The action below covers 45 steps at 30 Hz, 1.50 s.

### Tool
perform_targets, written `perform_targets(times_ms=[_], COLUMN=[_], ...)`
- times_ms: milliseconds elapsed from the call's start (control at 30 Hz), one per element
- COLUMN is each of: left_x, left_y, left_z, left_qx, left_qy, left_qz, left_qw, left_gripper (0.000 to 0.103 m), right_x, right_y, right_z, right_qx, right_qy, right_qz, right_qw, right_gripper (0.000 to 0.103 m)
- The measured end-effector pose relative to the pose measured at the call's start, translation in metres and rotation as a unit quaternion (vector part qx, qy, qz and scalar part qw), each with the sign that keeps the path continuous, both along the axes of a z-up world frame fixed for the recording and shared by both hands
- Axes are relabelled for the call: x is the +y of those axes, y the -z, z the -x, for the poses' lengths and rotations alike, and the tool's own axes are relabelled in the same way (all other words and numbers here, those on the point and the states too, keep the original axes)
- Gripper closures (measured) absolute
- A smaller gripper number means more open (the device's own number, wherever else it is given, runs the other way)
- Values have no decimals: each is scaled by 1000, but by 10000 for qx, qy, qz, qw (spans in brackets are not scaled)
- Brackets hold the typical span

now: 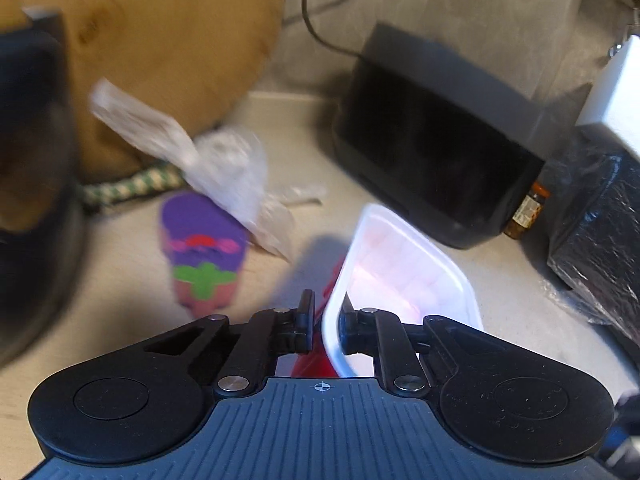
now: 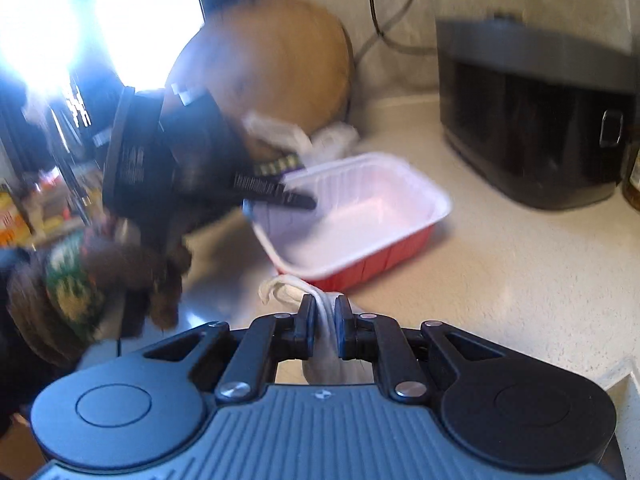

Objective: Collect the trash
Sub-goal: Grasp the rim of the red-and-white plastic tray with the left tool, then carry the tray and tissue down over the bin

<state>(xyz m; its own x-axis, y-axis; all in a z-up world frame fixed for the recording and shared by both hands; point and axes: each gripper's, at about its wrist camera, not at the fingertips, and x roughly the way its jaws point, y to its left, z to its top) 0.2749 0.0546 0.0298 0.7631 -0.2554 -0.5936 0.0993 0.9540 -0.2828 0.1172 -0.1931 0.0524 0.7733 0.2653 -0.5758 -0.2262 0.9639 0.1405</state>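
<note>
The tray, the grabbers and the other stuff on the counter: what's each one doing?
Tray: empty, rim pinched.
Left gripper: shut on tray.
Right gripper: shut on white wrapper.
Purple cup: lying on its side.
Crumpled plastic: loose on counter.

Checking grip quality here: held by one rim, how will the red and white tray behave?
The tray looks thin-walled and empty, so probably light. Its ribbed sides suggest some flex at the pinched rim. The left claw holds only one edge, so it may swing or tilt.

Blurred clear wrapper (image 1: 224,168), smeared purple packet (image 1: 202,248), jar (image 1: 526,212) half hidden
</note>
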Motion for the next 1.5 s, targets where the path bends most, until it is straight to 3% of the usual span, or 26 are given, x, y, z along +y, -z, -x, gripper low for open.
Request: perform_targets(times_ms=[100,200,367,500,667,833,1033,1167,1300,1400,1500], left_x=[9,14,18,18,7,1,-31,-70,-113,-152,-183], left_y=[-5,3,7,10,27,25,1,-18,-17,3,46], left_z=[21,39,64,60,43,45,81,117,152,183,192], left_qx=[-33,300,339,352,527,545,47,-355,-420,-460,-105], left_qy=[149,405,484,491,870,844,1245,1723,2224,2625,2960], left_qz=[-262,-290,-543,-611,-536,-355,-309,-289,106,349,691], left_qw=[9995,9983,9968,9963,9934,9943,9917,9840,9740,9632,9526], left_gripper=[90,90,89,87,83,89,89,90,89,89,89], right_x=[3,7,19,9,-14,-35,-69,-95,-115,-123,-133], right_y=[-20,-34,-44,-37,-25,-28,-36,-35,-24,-6,21], right_z=[10,12,9,4,5,31,92,145,201,238,261], right_qx=[-294,-472,-700,-595,-330,-426,-918,-1255,-1574,-1712,-1503], right_qy=[26,-49,29,397,734,966,1296,1615,2035,2375,2671], right_qz=[-203,-430,-279,-236,-552,-744,-1111,-1275,-1257,-1100,-1007], right_qw=[9994,9979,9971,9972,9952,9916,9810,9705,9581,9498,9466], right_gripper=[93,93,93,93,93,93,93,93,93,93,93])
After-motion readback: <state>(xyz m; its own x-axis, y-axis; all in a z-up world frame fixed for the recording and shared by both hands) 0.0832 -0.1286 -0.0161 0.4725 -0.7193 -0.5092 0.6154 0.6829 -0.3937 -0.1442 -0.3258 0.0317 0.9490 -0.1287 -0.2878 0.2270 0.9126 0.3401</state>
